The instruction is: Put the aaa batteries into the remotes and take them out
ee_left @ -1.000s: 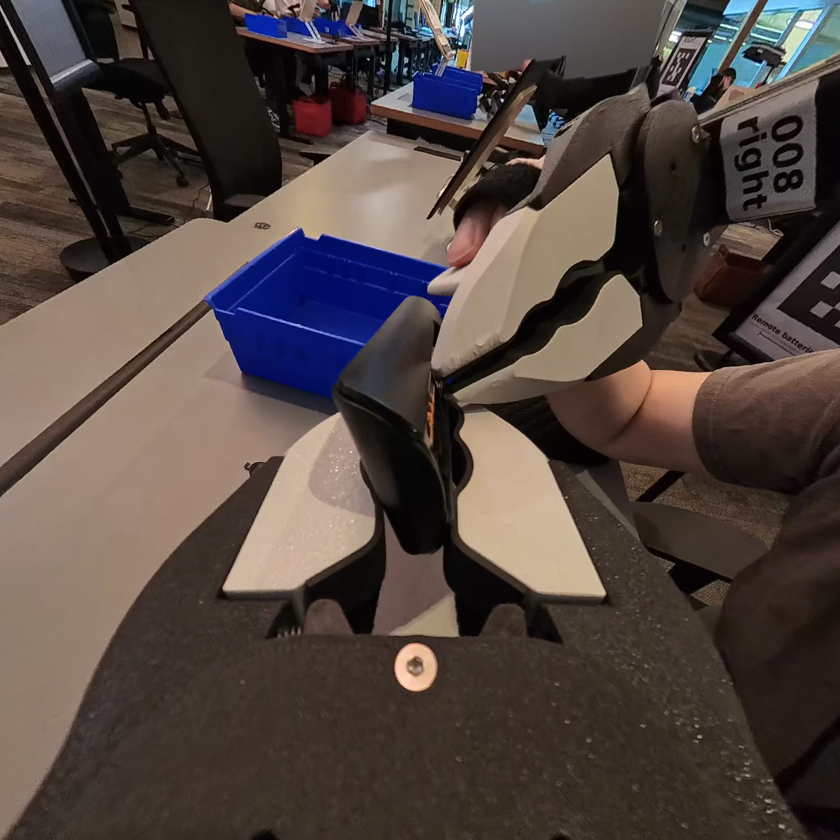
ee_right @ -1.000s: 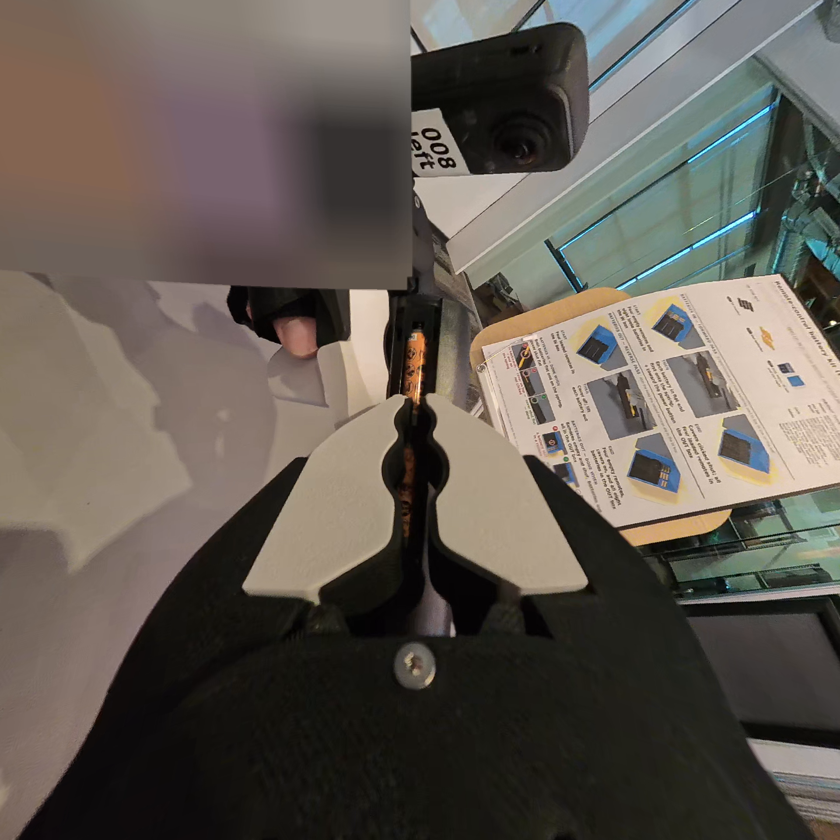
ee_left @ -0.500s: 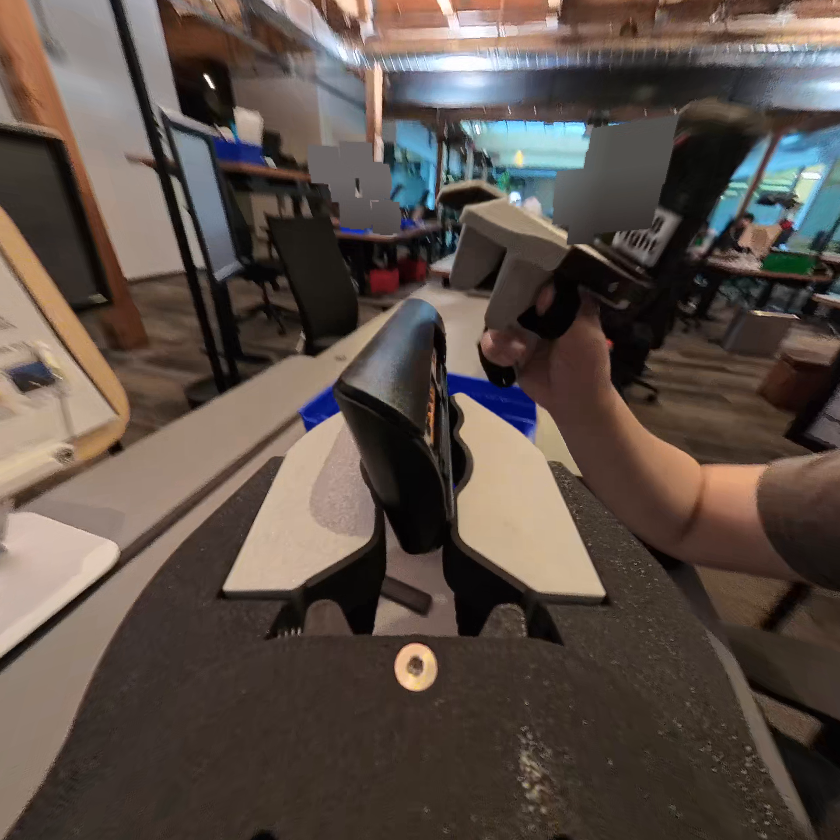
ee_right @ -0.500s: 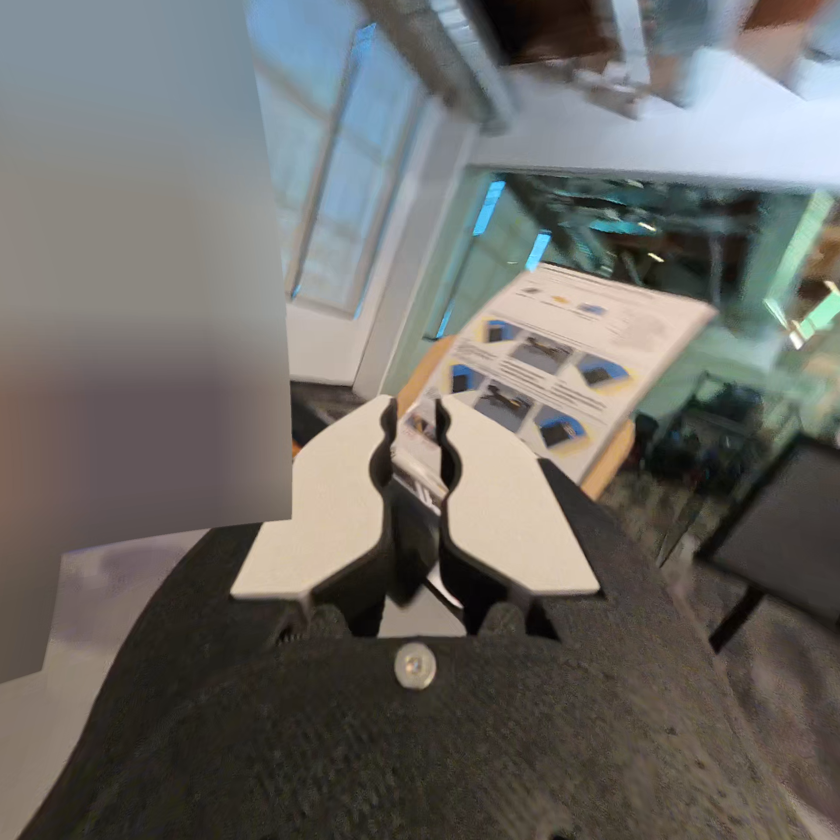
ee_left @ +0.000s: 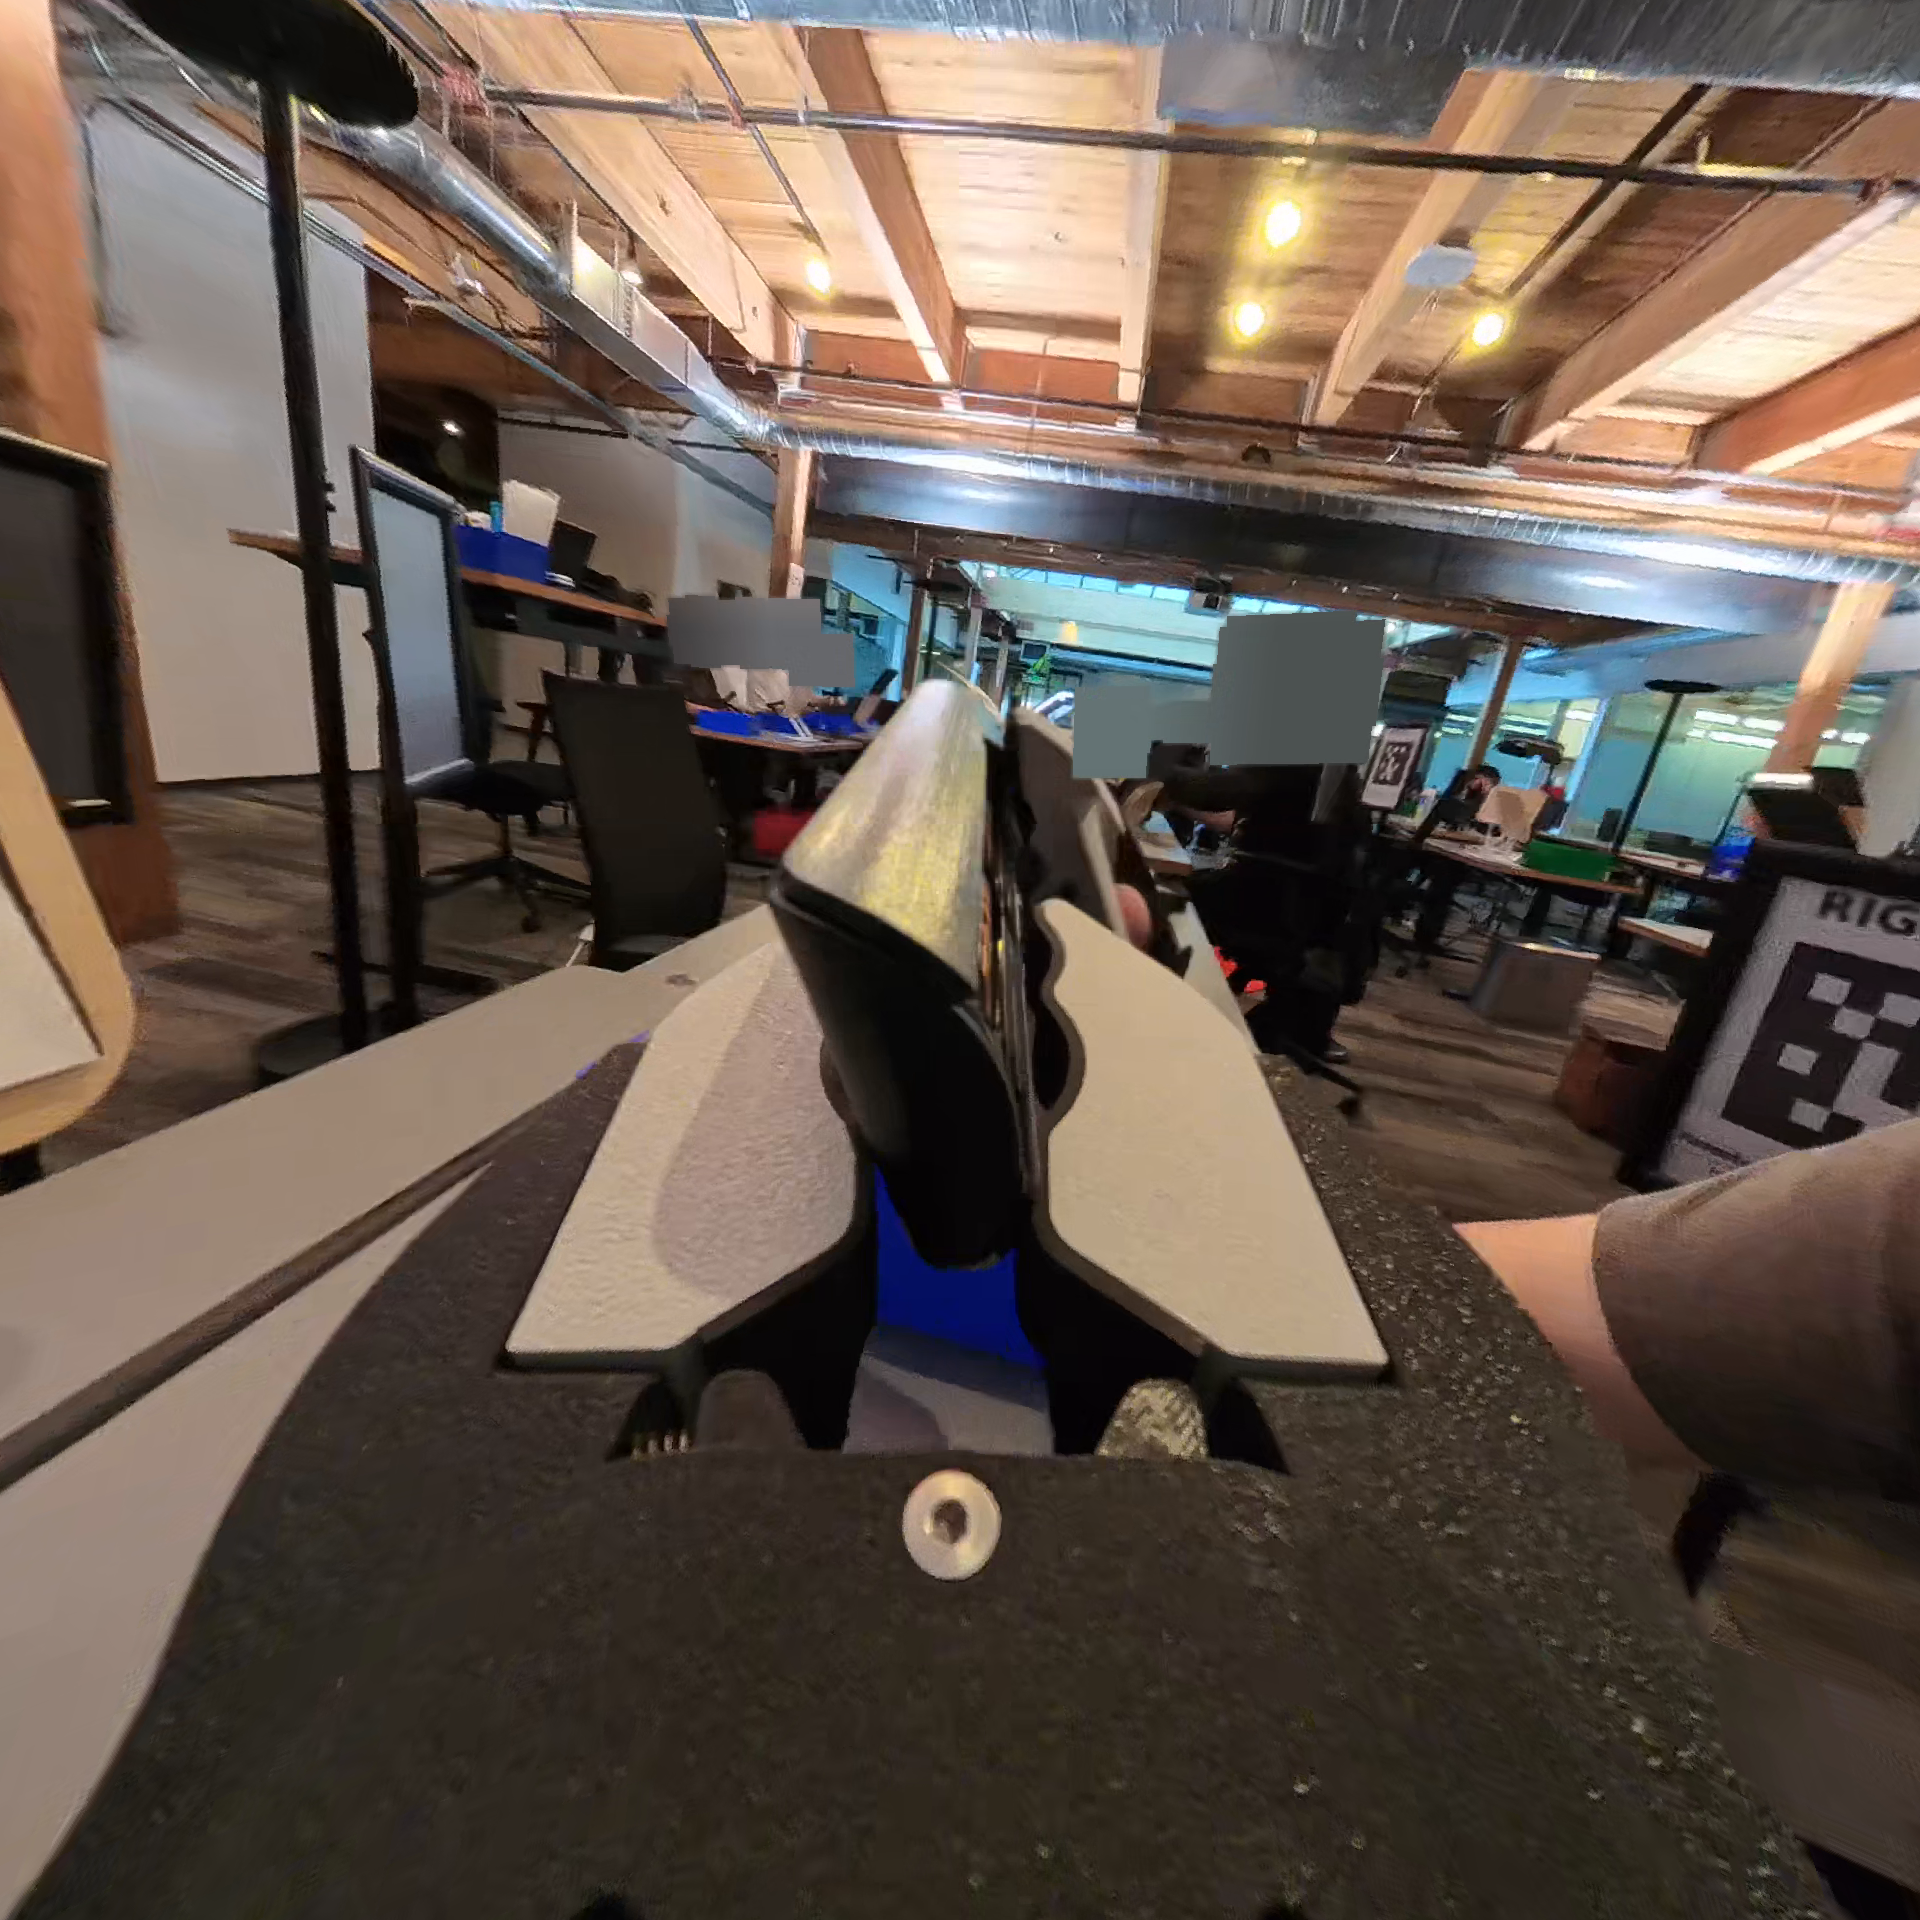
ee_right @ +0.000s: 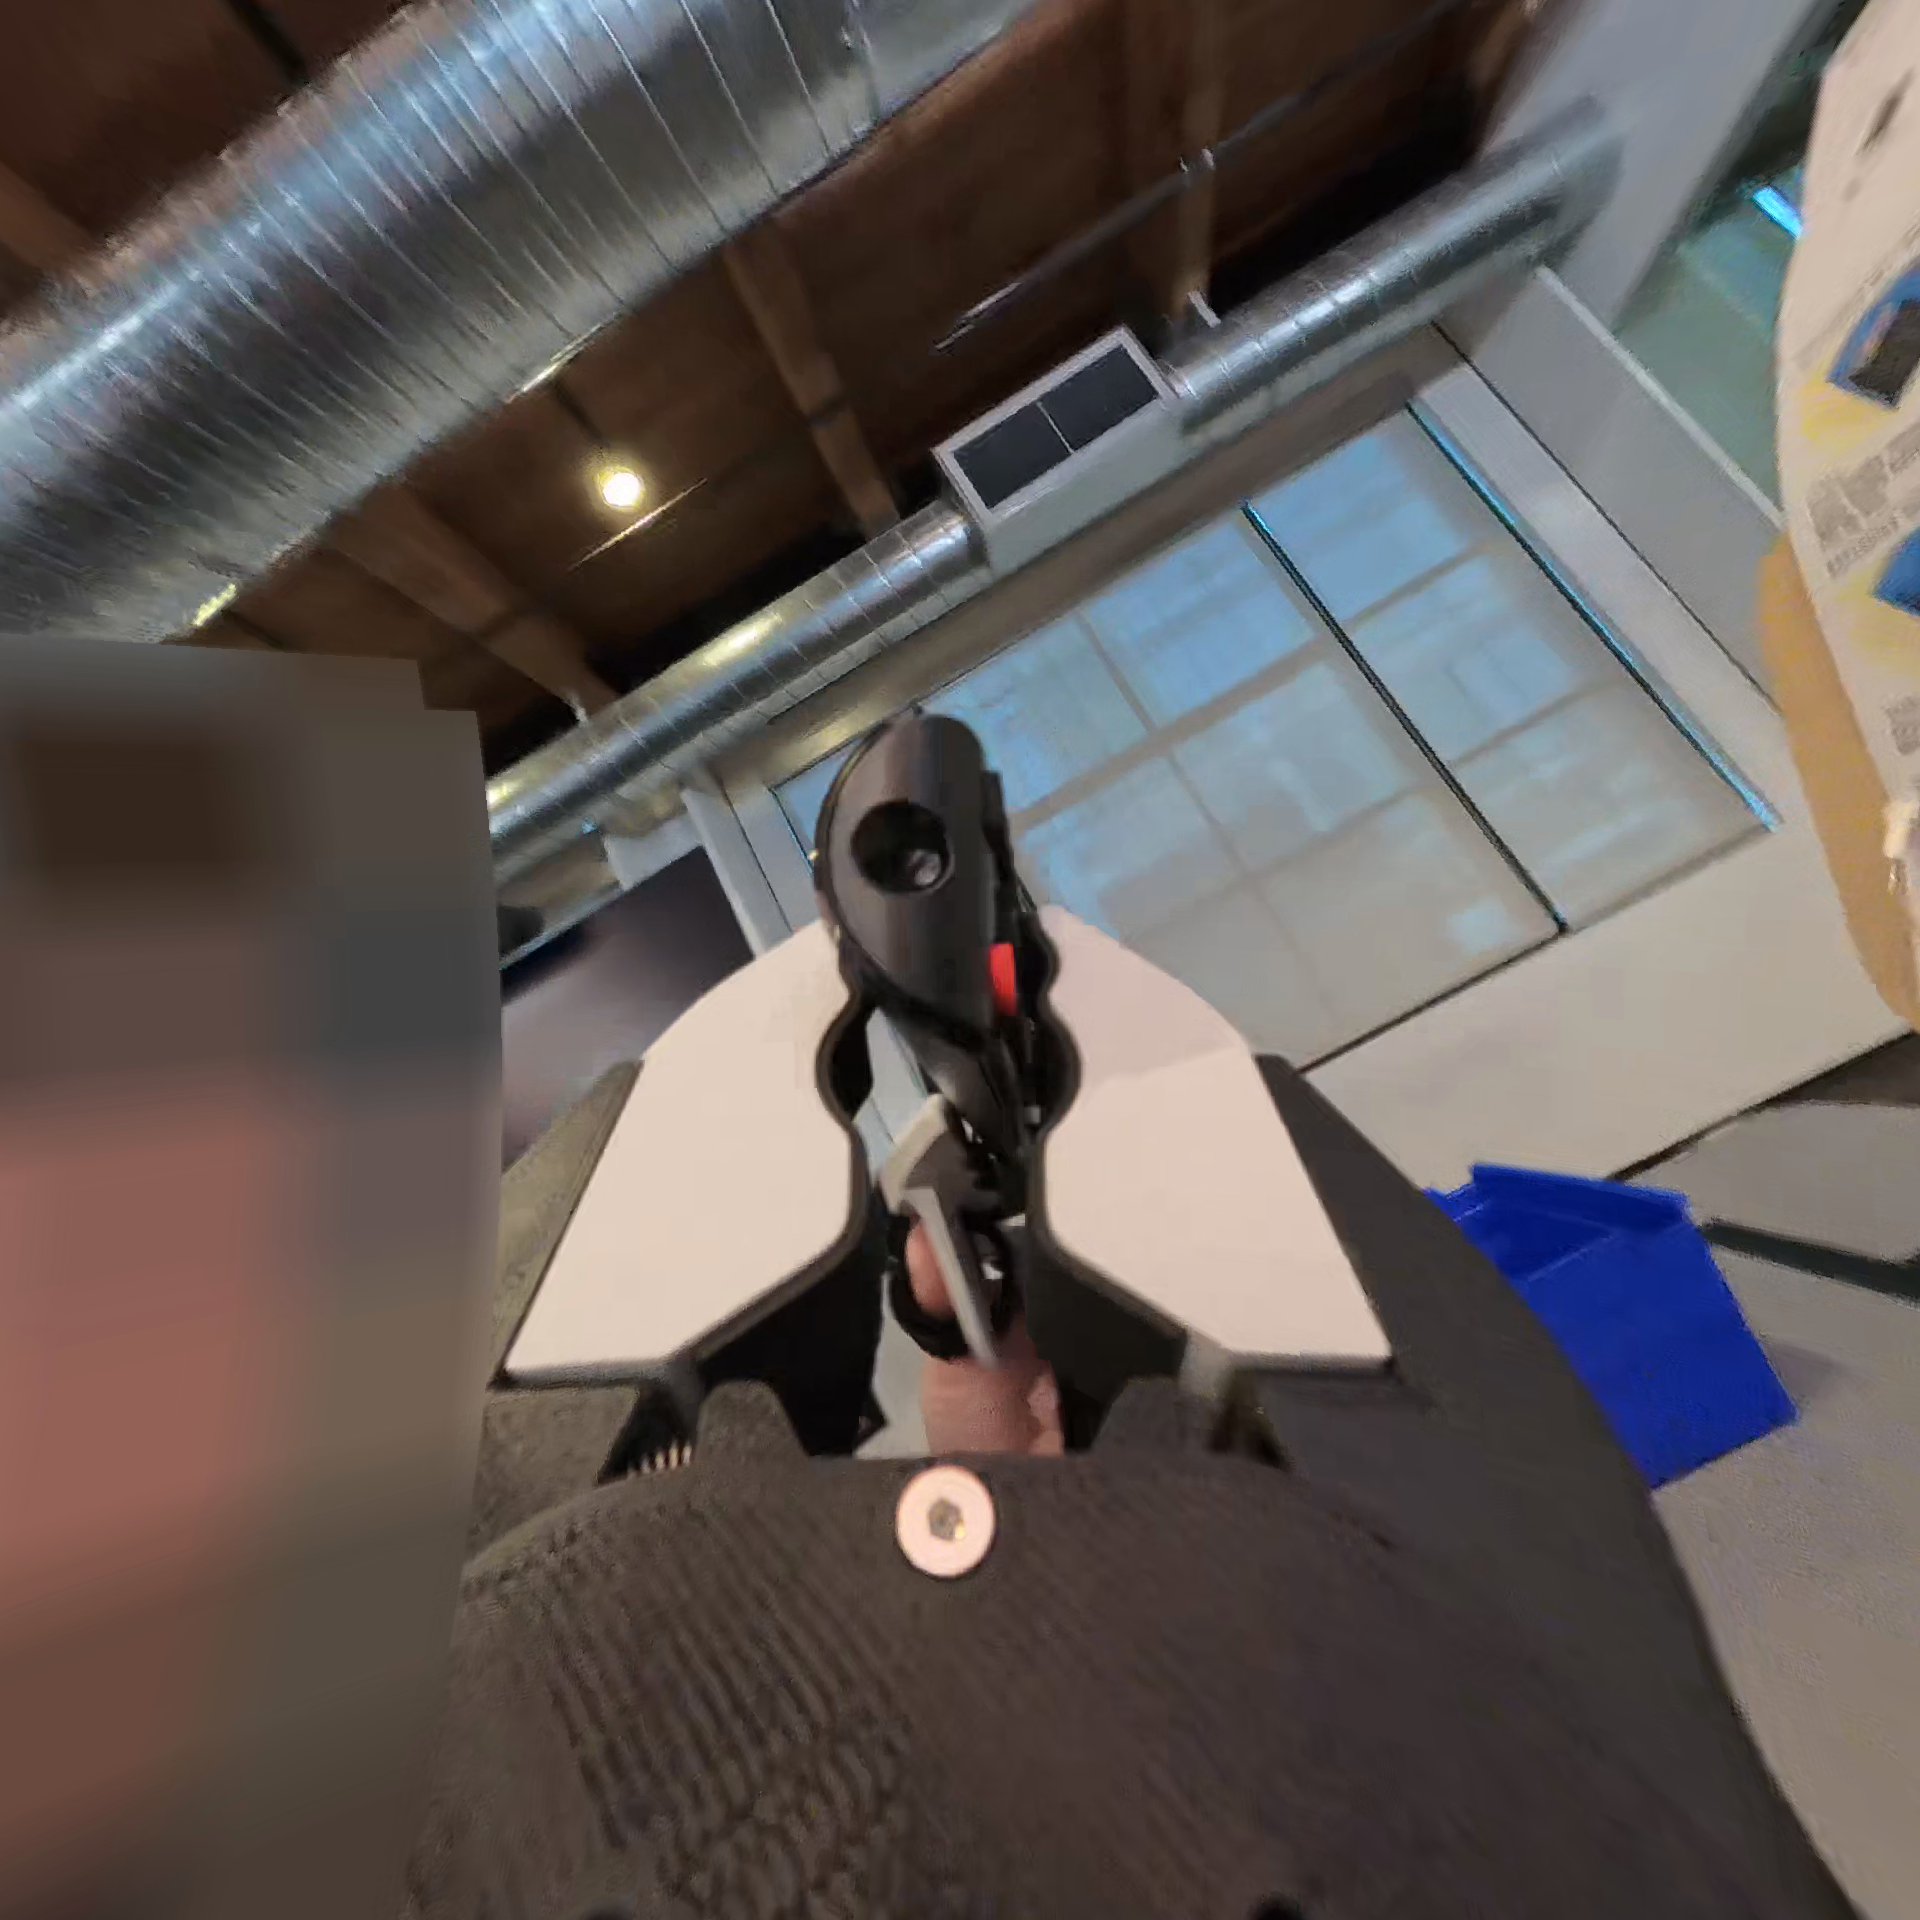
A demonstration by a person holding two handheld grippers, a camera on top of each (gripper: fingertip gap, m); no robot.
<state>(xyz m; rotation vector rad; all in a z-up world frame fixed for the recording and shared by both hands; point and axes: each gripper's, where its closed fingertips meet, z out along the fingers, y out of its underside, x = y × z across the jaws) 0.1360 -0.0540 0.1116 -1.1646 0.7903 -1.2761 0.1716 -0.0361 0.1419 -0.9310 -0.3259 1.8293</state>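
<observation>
Left gripper [ee_left: 951, 1023] jaws are clamped on the long black plastic remote [ee_left: 914, 966], holding it raised above the grey tabletop [ee_left: 312, 1122]; right gripper [ee_right: 951, 1049] jaws close around the remote's far end, blue plastic bin [ee_right: 1621, 1309] just beside

Black remote [ee_left: 914, 997] I hold on edge, tilted upward, orange battery edge visible along its open side, clamped at both ends.
</observation>
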